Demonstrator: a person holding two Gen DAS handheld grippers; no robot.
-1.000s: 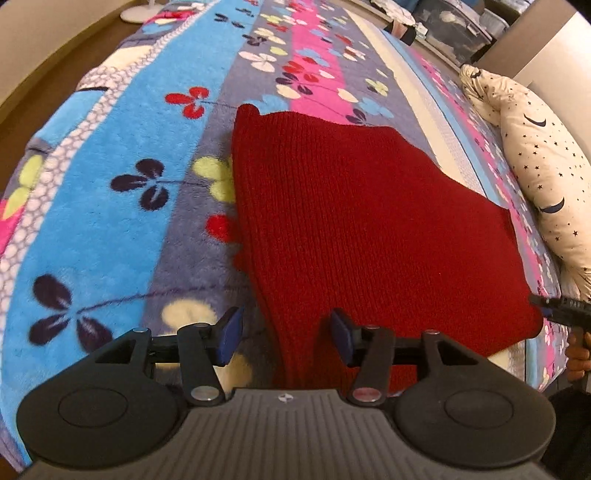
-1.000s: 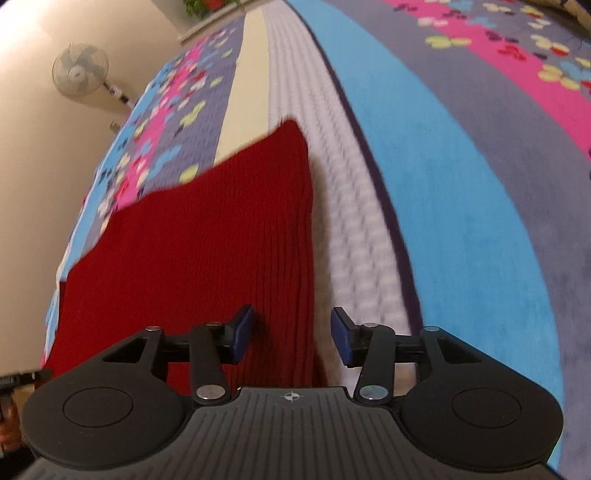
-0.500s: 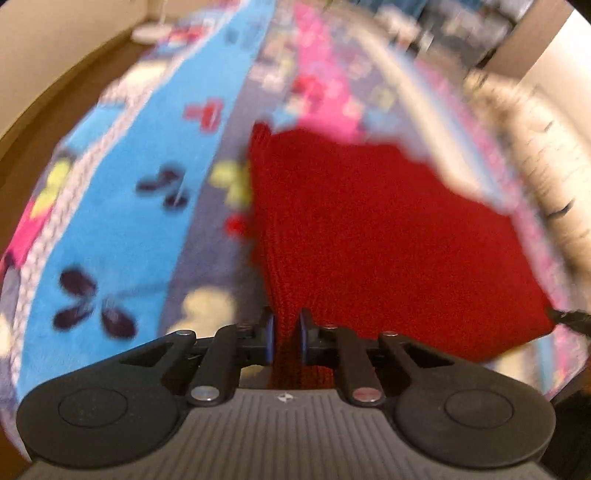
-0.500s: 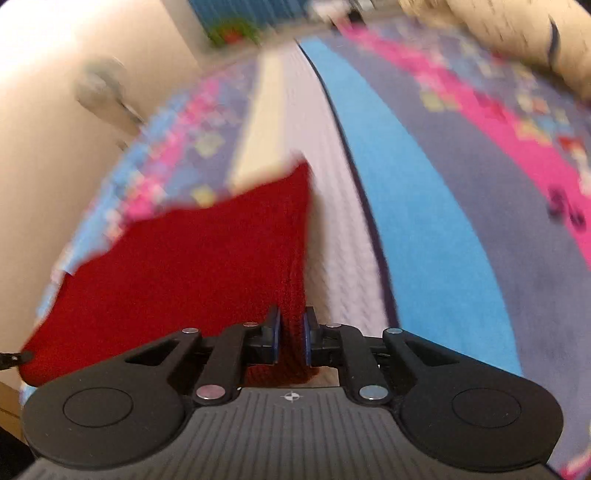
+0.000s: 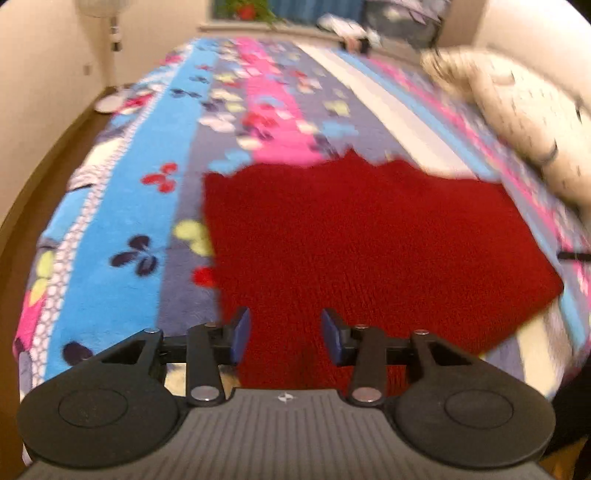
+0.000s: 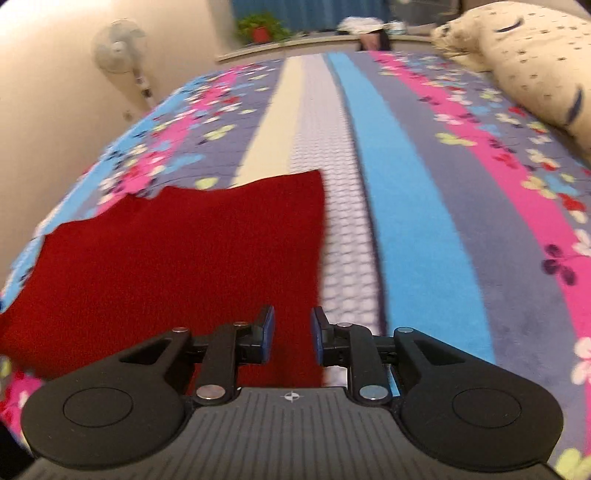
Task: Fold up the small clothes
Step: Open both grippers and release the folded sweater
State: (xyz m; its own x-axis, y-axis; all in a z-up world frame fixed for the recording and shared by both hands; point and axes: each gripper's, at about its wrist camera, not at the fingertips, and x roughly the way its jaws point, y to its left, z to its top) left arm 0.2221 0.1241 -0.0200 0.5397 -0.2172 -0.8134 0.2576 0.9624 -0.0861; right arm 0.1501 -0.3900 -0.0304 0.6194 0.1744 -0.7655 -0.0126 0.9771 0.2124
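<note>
I see the red knit garment (image 5: 369,251) lying flat on the bed, folded into a rough rectangle with its near edge just under both tools. My left gripper (image 5: 285,330) hangs over the garment's near-left corner with its blue pads (image 5: 240,330) spread wide and nothing between them — released. My right gripper (image 6: 291,330) sits over the near-right edge of the same cloth (image 6: 177,266); its pads are parted by a narrower gap, and the red knit shows through that gap without being pinched, so I read it as released too.

The surface is a plush bedspread (image 5: 159,236) in long stripes — bright blue, grey-violet, hot pink, cream and a pale waffle-textured band (image 6: 332,206) — scattered with butterfly and flower prints. The garment's right edge runs along that waffle band, while its left edge lies on the grey-violet stripe beside the blue one.

A cream pillow (image 6: 532,59) with small dark marks rests along the bed's right side, well apart from the garment. By the left wall stands a pedestal fan (image 6: 118,48), its round base (image 5: 109,103) on the brown floor. At the far end, a ledge carries a potted plant (image 6: 260,31) with a red pot and some blurred clutter I cannot make out.
</note>
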